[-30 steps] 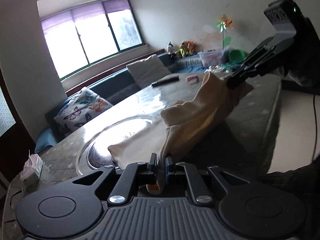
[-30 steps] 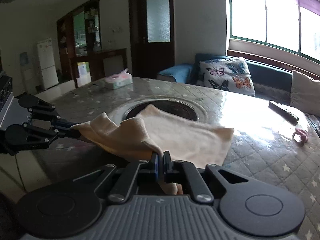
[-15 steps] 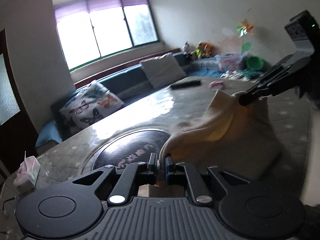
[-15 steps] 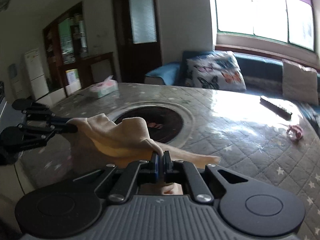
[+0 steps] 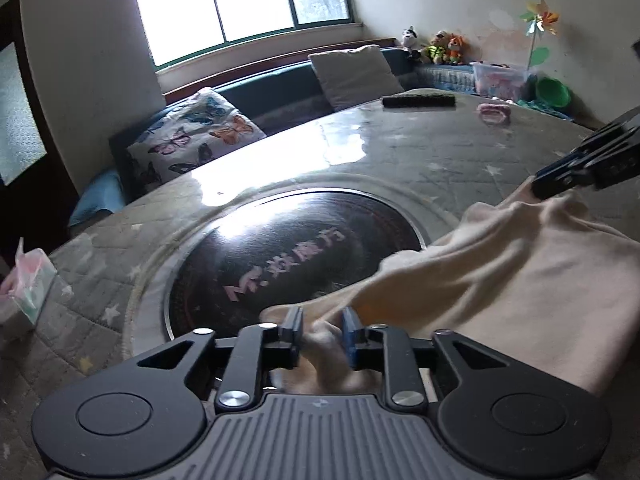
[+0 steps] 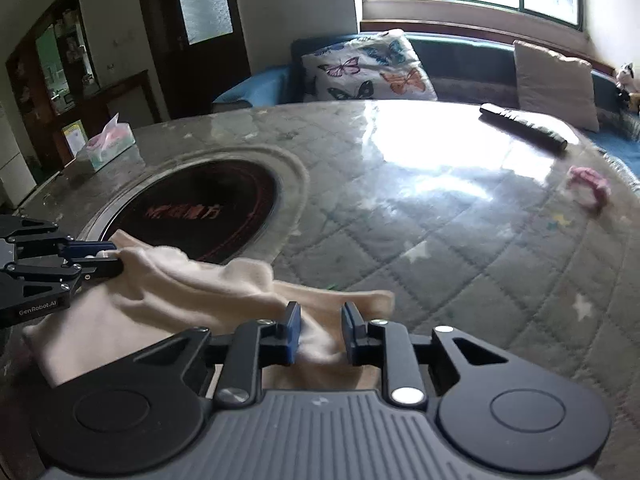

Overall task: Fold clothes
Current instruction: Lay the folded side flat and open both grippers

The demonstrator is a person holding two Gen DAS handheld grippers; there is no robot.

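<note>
My left gripper (image 5: pixel 319 326) and my right gripper (image 6: pixel 320 322) are both letting go: a second ago each was pinched tight on a corner of the cream-coloured soft cloth garment (image 5: pixel 520 272), held up off the table, and now both pairs of jaws are opening, with the fabric lying loose between the blue pads (image 6: pixel 294 320) instead of being squeezed. The garment has come down doubled over at the near edge of the round table with the grey star-quilted cover under clear plastic (image 6: pixel 440 240), its far edge just lapping the rim of the dark glass hotplate disc with pale lettering (image 5: pixel 288 256) set in the middle. I take that as 1 fold laid down; whether the layers line up neatly I can't quite tell, since my own grippers hide the near corners. Well apart across the table lie a long black remote control (image 6: pixel 524 128) and a small pink scrunchie (image 6: pixel 590 186), with a tissue box (image 6: pixel 110 146) to the left; beyond are a butterfly-print cushion (image 6: pixel 368 68) on a dark blue sofa and a bright window
</note>
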